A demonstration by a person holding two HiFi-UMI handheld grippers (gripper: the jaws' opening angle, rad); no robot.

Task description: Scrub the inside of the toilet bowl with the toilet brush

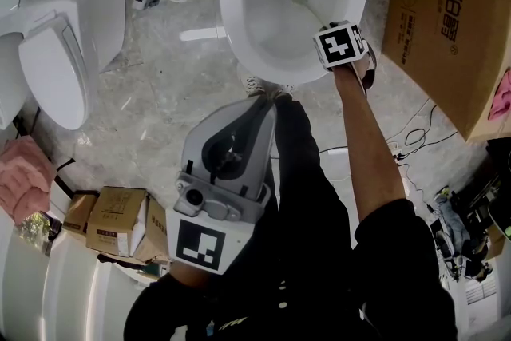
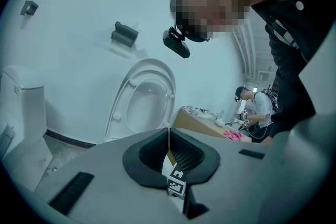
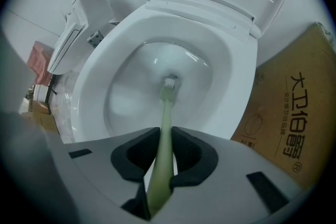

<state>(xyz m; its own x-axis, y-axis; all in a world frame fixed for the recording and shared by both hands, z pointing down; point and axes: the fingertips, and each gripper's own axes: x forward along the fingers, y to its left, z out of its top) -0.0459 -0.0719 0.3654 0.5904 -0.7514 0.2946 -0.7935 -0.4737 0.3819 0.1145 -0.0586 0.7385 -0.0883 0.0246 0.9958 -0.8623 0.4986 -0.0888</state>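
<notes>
If a stroke climbs too high up the wall of the toilet bowl [image 1: 259,52], water could flick over its rim, so I would keep the scrubbing low. The cardboard box [image 1: 447,20] stands just beside the bowl on the right and leaves little room for a sideways swing there. The near and left sides of the bowl face bare floor [image 1: 160,100] and are freer.

The left gripper [image 2: 169,139] sits close to the person's body, well apart from the bowl, its jaws pressed together on nothing. The right gripper [image 3: 164,136] hovers over the near-right rim, its jaws clenched on the pale green handle of the toilet brush [image 3: 167,107]. The brush's head rests at the bottom of the bowl by the drain. That handle looks slim and smooth, so a hard twisting push might make it swivel or slide in the jaws.
</notes>
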